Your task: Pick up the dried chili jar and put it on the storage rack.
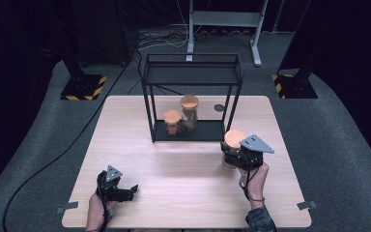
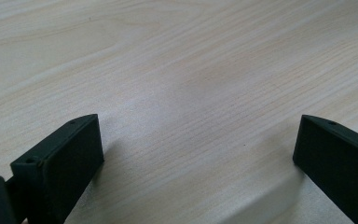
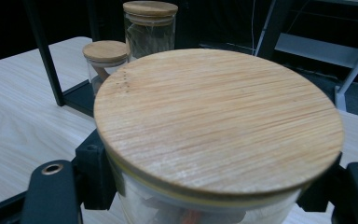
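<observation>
Bamboo-lidded glass jars are the things handled here, three of them on a pale wooden table (image 1: 183,164). Far left and near the front edge, the left gripper (image 1: 131,188) lies low over bare tabletop; its own view shows both jaws spread wide with nothing but wood grain between them. Toward the middle, a black wire-frame shelf (image 1: 192,72) stands at the back of the table, and on its bottom tray sit a short jar (image 1: 172,122) and, just to its right, a taller jar (image 1: 190,112), close together. At the right, the right gripper (image 1: 229,155) is clamped on a third jar (image 1: 234,139), in front of the shelf's right end. From above that jar is little more than a round tan lid. The right gripper view adds the lid's (image 3: 219,119) fine streaked grain, the clear wall beneath it with pale contents I cannot identify, and a jaw pressed against each side.
</observation>
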`<state>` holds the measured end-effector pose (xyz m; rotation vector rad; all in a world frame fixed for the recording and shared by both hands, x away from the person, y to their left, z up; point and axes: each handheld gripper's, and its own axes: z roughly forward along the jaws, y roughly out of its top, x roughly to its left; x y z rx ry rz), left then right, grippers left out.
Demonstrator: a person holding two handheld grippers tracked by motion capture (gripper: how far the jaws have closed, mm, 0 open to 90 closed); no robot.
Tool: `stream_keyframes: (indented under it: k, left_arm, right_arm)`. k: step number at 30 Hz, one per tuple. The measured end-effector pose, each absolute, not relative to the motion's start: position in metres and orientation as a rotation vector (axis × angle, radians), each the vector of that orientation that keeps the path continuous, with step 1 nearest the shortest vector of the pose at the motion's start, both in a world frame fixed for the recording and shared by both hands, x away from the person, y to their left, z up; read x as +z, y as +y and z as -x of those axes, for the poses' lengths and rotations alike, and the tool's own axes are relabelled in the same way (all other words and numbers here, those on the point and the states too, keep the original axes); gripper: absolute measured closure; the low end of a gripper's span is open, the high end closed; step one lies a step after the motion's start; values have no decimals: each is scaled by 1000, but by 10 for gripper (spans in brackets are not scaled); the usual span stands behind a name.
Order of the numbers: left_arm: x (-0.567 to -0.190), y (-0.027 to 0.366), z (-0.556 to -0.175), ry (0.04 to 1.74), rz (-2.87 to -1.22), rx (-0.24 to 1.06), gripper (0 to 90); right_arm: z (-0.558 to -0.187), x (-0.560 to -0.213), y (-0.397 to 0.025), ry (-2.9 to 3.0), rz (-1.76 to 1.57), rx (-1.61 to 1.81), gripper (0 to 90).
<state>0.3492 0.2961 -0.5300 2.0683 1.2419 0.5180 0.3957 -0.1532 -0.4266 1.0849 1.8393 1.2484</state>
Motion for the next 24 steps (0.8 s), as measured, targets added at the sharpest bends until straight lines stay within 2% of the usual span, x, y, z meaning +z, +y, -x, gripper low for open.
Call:
stream_keyframes:
  k: [24]
  left_arm:
    - [-530,296,-349,1242,-2068,518,9]
  right_arm:
    - [-413,-422,-139,1852,-1073,1251,248]
